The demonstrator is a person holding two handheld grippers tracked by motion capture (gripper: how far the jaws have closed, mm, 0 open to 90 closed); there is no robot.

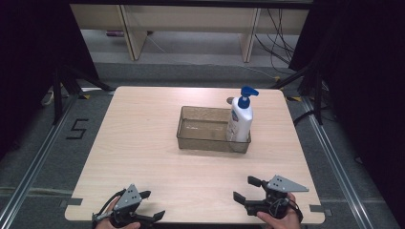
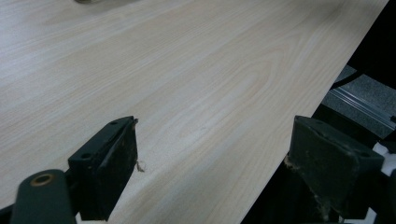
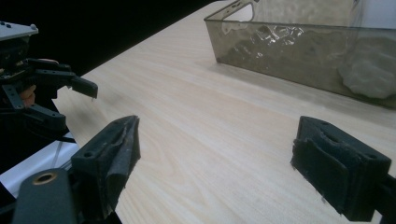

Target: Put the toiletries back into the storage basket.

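Observation:
A smoky see-through bin [image 1: 204, 130] sits at the middle of the light wooden table [image 1: 138, 143]. In its right end a white pump bottle [image 1: 240, 120] with a blue pump stands upright. My left gripper [image 1: 153, 204] hovers at the table's near left edge, open and holding nothing. My right gripper [image 1: 243, 188] is at the near right, also open and holding nothing, with its jaws pointing left. The right gripper view has the bin [image 3: 289, 46] ahead of the open gripper [image 3: 217, 135], the bottle's base [image 3: 369, 74] blurred through the bin's wall, and the left gripper [image 3: 77, 105] far off at left. In the left gripper view the open gripper [image 2: 215, 140] is over bare wood.
A small brownish object [image 1: 230, 100] lies on the table just behind the bottle. Black curtains flank both sides. Beyond the table stand desk legs [image 1: 133, 38] and loose cables [image 1: 279, 43]. A "5" is marked on the floor [image 1: 76, 129] at left.

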